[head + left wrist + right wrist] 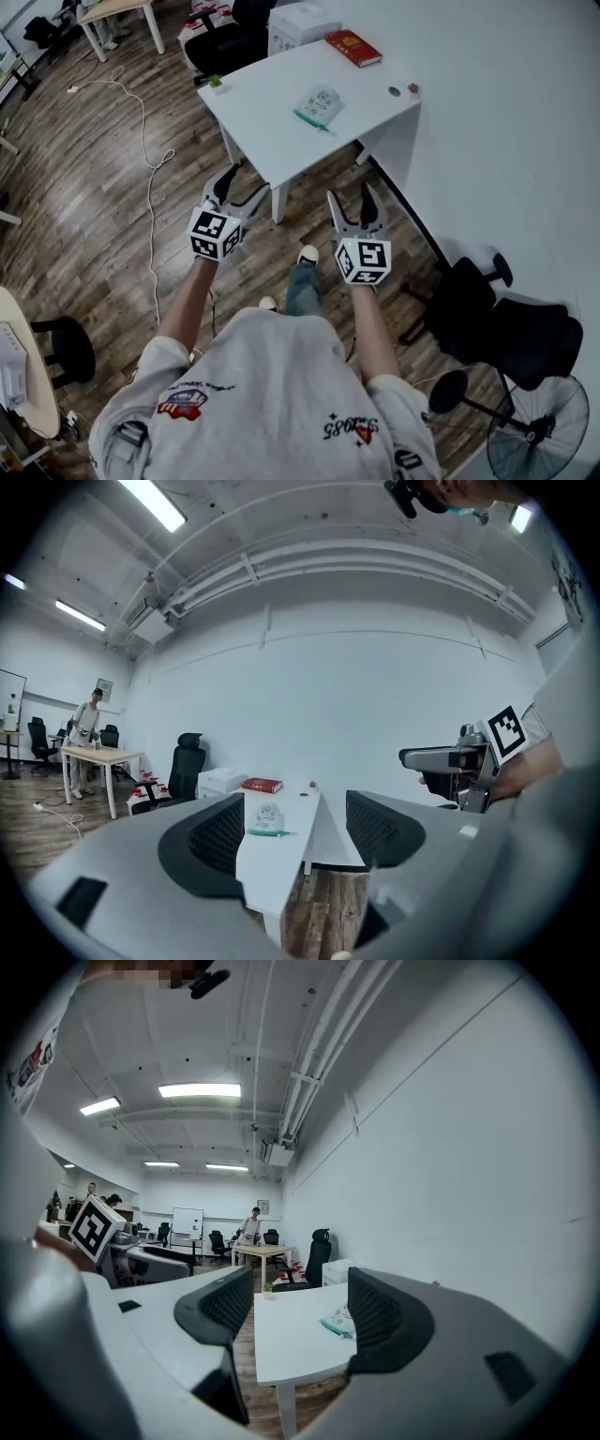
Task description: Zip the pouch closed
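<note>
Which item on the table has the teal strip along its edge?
The pale pouch in the middle. The book beyond it is red; the plant stands at the left corner.

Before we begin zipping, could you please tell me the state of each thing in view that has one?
left claw, open, nothing between its jaws.
right claw, open, nothing between its jaws.
pouch, lying on the white table, untouched; zip too small to tell whether it is open or shut.
red book, closed, lying flat on the table.
</note>
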A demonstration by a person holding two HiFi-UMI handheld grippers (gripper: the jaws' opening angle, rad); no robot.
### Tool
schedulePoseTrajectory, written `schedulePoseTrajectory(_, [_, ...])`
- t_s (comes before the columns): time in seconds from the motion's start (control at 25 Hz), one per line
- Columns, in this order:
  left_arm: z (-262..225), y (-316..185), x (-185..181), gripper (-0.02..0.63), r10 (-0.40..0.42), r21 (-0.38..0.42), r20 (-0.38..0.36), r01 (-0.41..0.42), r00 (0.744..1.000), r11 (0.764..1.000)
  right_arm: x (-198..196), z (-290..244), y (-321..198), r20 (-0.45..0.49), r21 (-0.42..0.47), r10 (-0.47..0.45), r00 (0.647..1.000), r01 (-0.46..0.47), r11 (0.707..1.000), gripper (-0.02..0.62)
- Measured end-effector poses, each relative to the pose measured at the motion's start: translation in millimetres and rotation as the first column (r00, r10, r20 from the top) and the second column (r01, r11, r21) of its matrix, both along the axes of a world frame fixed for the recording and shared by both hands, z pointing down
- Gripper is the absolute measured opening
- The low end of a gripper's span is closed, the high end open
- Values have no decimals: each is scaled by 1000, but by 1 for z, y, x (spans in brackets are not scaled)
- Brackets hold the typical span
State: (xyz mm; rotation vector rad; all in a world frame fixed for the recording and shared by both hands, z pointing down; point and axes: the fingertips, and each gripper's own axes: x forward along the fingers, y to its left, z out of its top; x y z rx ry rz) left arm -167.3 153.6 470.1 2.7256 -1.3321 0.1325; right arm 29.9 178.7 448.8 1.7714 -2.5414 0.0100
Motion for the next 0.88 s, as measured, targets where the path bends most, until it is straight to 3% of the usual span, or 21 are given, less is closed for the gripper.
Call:
schedulePoseTrajectory(0.32, [14,-83,23,324,-8,-12,20,8,1000,1000,22,18,-89,21,-14,-9,1000,9,1000,298])
schedulePoseTrajectory(0.88, [8,-295,99,324,-76,-9,9,76,997,997,92,2,-320,-4,-8,-97,995,97,995,299])
